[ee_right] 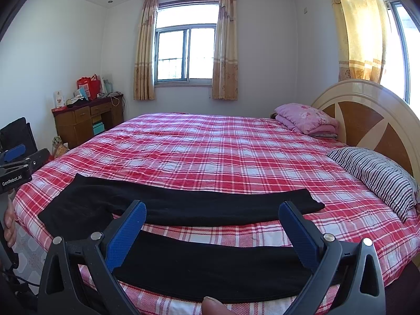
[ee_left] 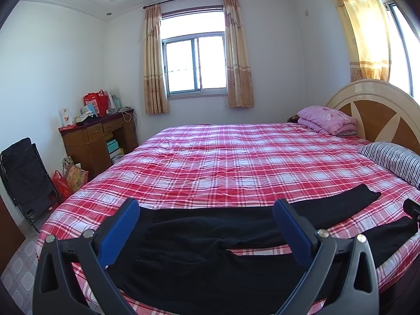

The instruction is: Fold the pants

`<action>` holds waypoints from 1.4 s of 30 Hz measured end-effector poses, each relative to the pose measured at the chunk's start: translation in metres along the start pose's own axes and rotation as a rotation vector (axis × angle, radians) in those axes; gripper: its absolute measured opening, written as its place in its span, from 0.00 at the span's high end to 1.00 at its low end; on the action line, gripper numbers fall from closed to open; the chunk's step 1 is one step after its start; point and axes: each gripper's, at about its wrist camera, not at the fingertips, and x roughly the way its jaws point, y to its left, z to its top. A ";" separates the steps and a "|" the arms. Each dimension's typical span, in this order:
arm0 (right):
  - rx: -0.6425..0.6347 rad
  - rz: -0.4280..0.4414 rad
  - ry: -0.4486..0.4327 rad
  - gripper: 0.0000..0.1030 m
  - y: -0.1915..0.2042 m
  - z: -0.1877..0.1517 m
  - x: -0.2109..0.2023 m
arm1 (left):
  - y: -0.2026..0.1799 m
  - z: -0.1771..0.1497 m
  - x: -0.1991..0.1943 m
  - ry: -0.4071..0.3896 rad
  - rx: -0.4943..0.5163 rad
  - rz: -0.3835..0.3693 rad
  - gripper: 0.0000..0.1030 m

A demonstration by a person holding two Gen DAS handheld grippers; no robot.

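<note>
Both tongs are standing wide open and gripping nothing. Left tongs (ee_left: 206, 208) are hovering over the waist end of the pants (ee_left: 210, 249), their two blue pads (ee_left: 119, 232) spread well apart above the cloth. Right tongs (ee_right: 212, 210) are hovering over the near leg, likewise spread, with the black cloth showing between the pads (ee_right: 126, 233).

The pants (ee_right: 183, 207) are lying flat along the near edge of the bed (ee_right: 210, 152), waist to the left, two legs running right with a strip of plaid sheet showing between them. The lower edge of the near leg is being cut off by the tongs' black frames, and whether it is hanging over the mattress edge is hard to tell.

In the right wrist view, the left tongs are peeking in at the far left edge, partly cropped, with fingers of the left hand (ee_right: 9, 220) wrapping the handle below. A fingertip (ee_right: 215, 305) is poking up at the bottom edge; the rest of that hand is hidden.

Two pillows are lying by the headboard: one striped (ee_right: 378, 178), one pink (ee_right: 307, 118).
</note>
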 end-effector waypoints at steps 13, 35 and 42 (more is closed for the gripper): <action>0.003 -0.008 0.009 0.01 0.001 0.000 0.005 | 0.002 -0.002 -0.001 0.005 -0.004 0.000 0.00; -0.001 -0.016 0.025 0.01 0.002 -0.004 0.011 | -0.004 -0.001 0.005 0.025 0.000 -0.003 0.00; 0.004 -0.022 0.034 0.01 -0.002 -0.004 0.014 | -0.004 -0.003 0.007 0.032 0.003 -0.002 0.00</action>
